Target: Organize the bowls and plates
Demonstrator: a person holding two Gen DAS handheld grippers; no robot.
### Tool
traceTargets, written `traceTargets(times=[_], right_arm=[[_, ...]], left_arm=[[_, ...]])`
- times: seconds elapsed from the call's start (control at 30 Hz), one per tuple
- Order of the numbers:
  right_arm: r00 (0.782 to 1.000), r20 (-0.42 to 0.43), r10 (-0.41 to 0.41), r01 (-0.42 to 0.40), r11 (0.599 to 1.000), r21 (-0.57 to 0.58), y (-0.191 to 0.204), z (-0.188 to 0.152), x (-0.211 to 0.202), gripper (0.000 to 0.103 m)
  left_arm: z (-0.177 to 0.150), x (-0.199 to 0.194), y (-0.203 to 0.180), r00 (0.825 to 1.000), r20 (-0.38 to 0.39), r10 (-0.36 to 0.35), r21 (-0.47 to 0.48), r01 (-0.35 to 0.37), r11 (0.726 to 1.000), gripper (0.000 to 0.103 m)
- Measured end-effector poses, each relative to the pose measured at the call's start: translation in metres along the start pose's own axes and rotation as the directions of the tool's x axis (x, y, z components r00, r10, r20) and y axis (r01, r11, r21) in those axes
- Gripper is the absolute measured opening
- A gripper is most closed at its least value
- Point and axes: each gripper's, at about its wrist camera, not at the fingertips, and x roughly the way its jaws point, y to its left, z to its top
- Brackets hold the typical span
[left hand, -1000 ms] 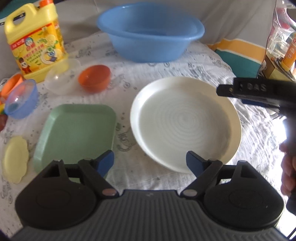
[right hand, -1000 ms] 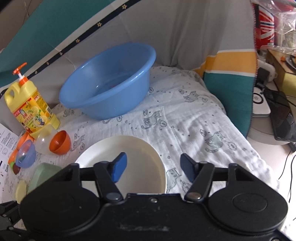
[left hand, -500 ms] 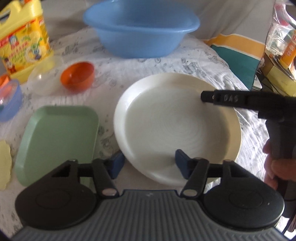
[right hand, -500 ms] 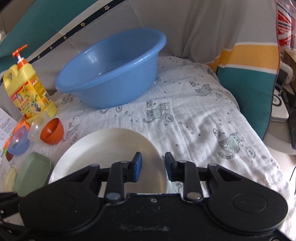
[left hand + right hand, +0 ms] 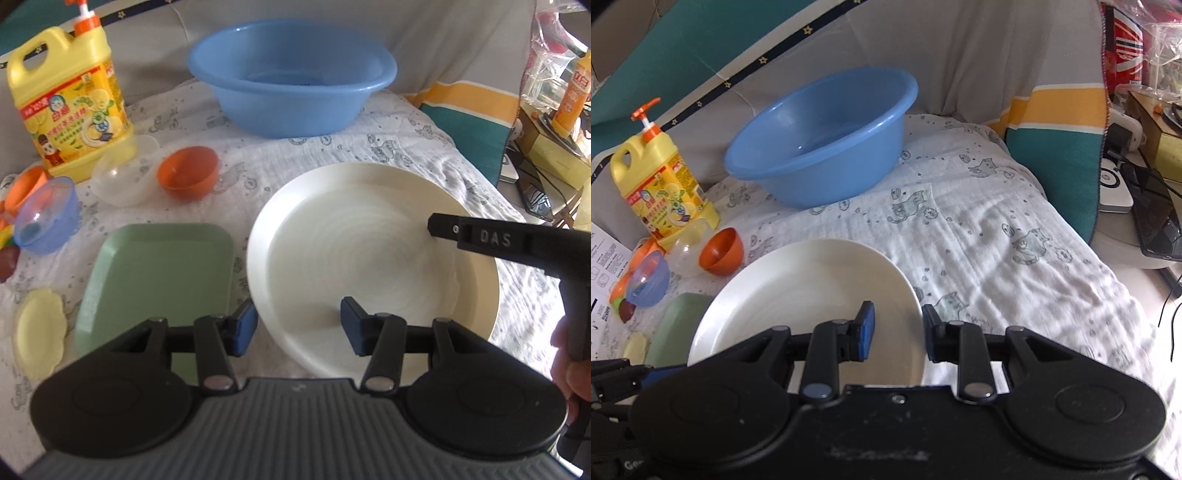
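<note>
Both grippers are straddling the white plate (image 5: 369, 251) rim. Left gripper (image 5: 298, 326), jaws just closing, is half-spread; right gripper (image 5: 897, 330) is clamping it. Blue basin (image 5: 291, 79) is sitting beyond.

Soft daylight enters from the right of both frames, where the far right edge burns out to white glare. The round glossy white plate (image 5: 373, 258) carries a pale sheen, and the wrinkled white printed cloth (image 5: 1015, 266) shows gentle fold shadows. Fisheye bending curves the corners, which darken to black. The person's hand (image 5: 570, 365) at lower right is smeared with blur; the centre stays fairly sharp
</note>
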Motion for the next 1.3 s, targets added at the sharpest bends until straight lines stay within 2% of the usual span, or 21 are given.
traceTargets(times=[0.3, 0.63, 0.9, 1.3], right_arm=[[1.000, 0.029, -0.006, 0.006, 1.000, 0.015, 0.024, -0.020, -0.071, 0.028], [0.999, 0.004, -0.043, 0.043, 0.999, 0.020, 0.035, -0.068, -0.123, 0.028], [0.997, -0.040, -0.068, 0.068, 0.998, 0.012, 0.037, -0.096, -0.128, 0.028], [0.993, -0.080, -0.088, 0.089, 0.996, 0.011, 0.036, -0.103, -0.104, 0.028]], left_arm=[[-0.020, -0.054, 0.009, 0.999, 0.026, -0.039, 0.021, 0.038, 0.999, 0.049], [-0.066, -0.088, 0.009, 0.997, 0.010, -0.075, 0.042, 0.074, 0.996, 0.049], [-0.089, -0.084, 0.011, 0.995, -0.039, -0.089, 0.039, 0.091, 0.995, 0.050], [-0.093, -0.057, 0.015, 0.992, -0.095, -0.086, 0.031, 0.090, 0.996, 0.050]])
